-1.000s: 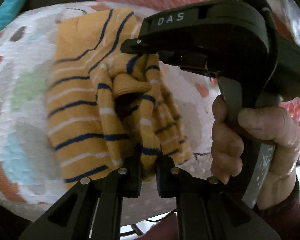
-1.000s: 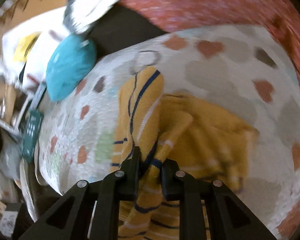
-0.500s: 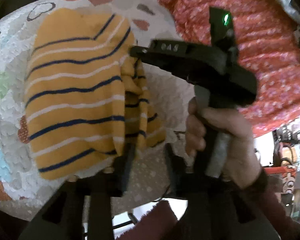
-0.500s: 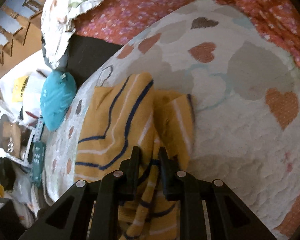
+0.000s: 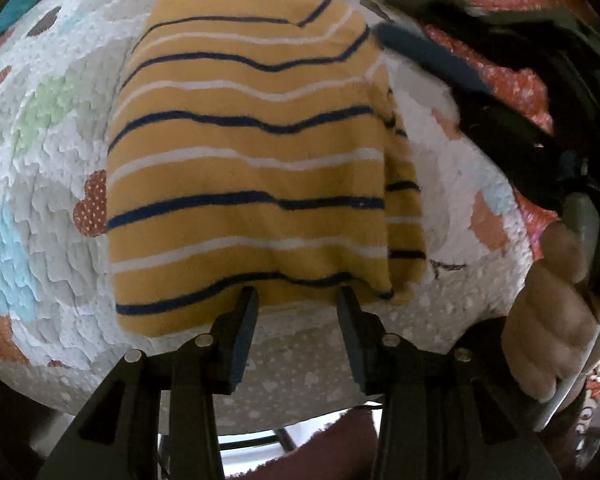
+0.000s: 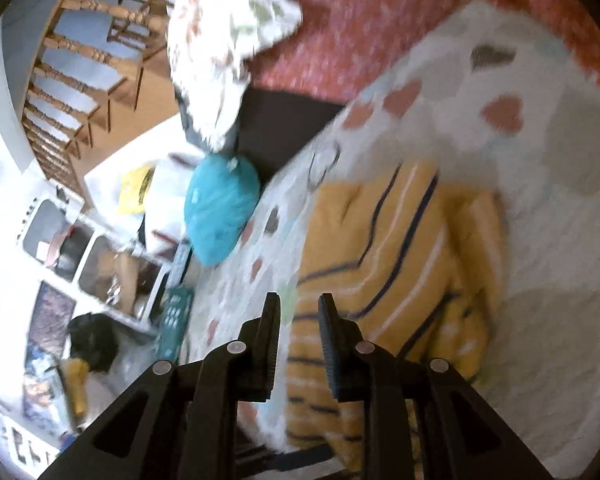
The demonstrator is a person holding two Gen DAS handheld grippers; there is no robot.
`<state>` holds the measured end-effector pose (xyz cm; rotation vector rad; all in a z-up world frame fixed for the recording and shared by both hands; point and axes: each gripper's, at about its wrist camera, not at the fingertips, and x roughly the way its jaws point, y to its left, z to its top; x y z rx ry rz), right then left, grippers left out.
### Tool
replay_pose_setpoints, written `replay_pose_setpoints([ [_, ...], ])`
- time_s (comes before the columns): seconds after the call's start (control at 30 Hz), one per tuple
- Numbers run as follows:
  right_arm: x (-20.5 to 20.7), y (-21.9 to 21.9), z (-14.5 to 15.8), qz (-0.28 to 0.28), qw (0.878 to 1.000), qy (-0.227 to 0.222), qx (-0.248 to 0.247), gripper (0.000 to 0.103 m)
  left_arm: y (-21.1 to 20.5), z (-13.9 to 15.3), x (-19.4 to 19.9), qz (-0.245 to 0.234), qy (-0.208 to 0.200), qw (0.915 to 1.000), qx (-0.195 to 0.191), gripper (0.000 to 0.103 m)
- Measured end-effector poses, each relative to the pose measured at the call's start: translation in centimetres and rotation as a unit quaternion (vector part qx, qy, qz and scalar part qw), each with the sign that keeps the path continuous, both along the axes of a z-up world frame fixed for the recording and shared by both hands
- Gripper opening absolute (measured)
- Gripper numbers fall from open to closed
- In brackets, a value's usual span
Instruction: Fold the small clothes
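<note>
A small yellow garment with navy and white stripes (image 5: 248, 168) lies folded on a white heart-patterned blanket (image 5: 48, 152). My left gripper (image 5: 298, 302) is open and empty, its fingertips just at the garment's near edge. The garment also shows in the right wrist view (image 6: 400, 272). My right gripper (image 6: 299, 312) is open and empty, raised above the garment's left edge. In the left wrist view the right gripper's black body and the hand holding it (image 5: 556, 288) sit at the right, blurred.
A red patterned bedcover (image 6: 380, 12) lies beyond the blanket. A teal cushion (image 6: 220, 212) and a white floral pillow (image 6: 220, 52) sit off the blanket's far left. Shelves, clutter and a wooden stair rail (image 6: 72, 92) are further left.
Both grippers have opened and let go of the garment. The garment now lies flat and folded. The right gripper has lifted away up and to the left.
</note>
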<state>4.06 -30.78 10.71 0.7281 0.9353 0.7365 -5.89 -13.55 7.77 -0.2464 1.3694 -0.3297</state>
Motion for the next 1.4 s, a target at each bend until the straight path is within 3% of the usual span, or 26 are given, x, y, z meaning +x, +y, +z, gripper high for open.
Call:
replay_pose_setpoints([
  [0.03,0.2,0.6,-0.9,0.010,1.000,0.019,-0.005,0.023,-0.1,0.0,0.0,0.001,0.001,1.0000,0.001,0.039],
  [0.13,0.9,0.4,-3.8,-0.031,0.992,0.076,-0.096,0.019,-0.8,-0.5,0.5,0.000,0.005,1.0000,-0.006,0.039],
  [0.17,1.1,-0.1,-4.6,-0.047,0.989,0.089,-0.108,0.014,-0.7,-0.2,0.5,-0.002,0.002,1.0000,-0.007,0.040],
  [0.27,1.3,-1.9,-4.8,-0.076,0.986,0.092,-0.113,0.013,0.1,1.0,-0.1,-0.006,-0.015,0.9999,-0.005,0.040],
  [0.33,1.0,-2.1,-3.8,-0.093,0.981,0.069,-0.158,0.017,0.8,1.8,-0.1,-0.001,-0.030,0.9995,-0.001,0.040],
  [0.4,1.1,-2.0,-3.5,-0.106,0.969,0.056,-0.218,0.040,1.7,2.5,0.1,0.011,-0.039,0.9992,0.003,0.040],
  [0.43,1.0,-2.1,-3.5,-0.106,0.967,0.052,-0.228,0.041,2.6,2.6,0.4,0.020,-0.042,0.9989,0.003,0.040],
  [0.6,1.2,-3.5,-2.9,-0.120,0.975,0.035,-0.186,0.041,6.3,4.3,0.9,0.072,-0.062,0.9953,0.016,0.040],
  [0.73,0.1,-3.8,-1.1,-0.133,0.978,-0.006,-0.161,0.044,7.5,5.5,1.0,0.097,-0.100,0.9880,0.066,0.049],
  [0.87,-1.3,-0.4,1.1,-0.050,0.987,-0.050,-0.144,0.040,8.5,4.5,1.6,0.123,-0.084,0.9868,0.063,0.050],
  [0.97,-2.5,2.7,0.9,0.006,0.980,-0.048,-0.192,0.030,9.3,3.6,1.7,0.136,-0.064,0.9871,0.055,0.050],
  [1.1,-3.0,4.1,-0.8,0.003,0.954,-0.032,-0.298,0.024,9.6,3.3,1.7,0.143,-0.063,0.9859,0.059,0.050],
  [1.4,-4.9,3.3,-0.4,-0.031,0.954,-0.032,-0.297,0.029,9.8,2.7,1.7,0.152,-0.056,0.9854,0.054,0.050],
])
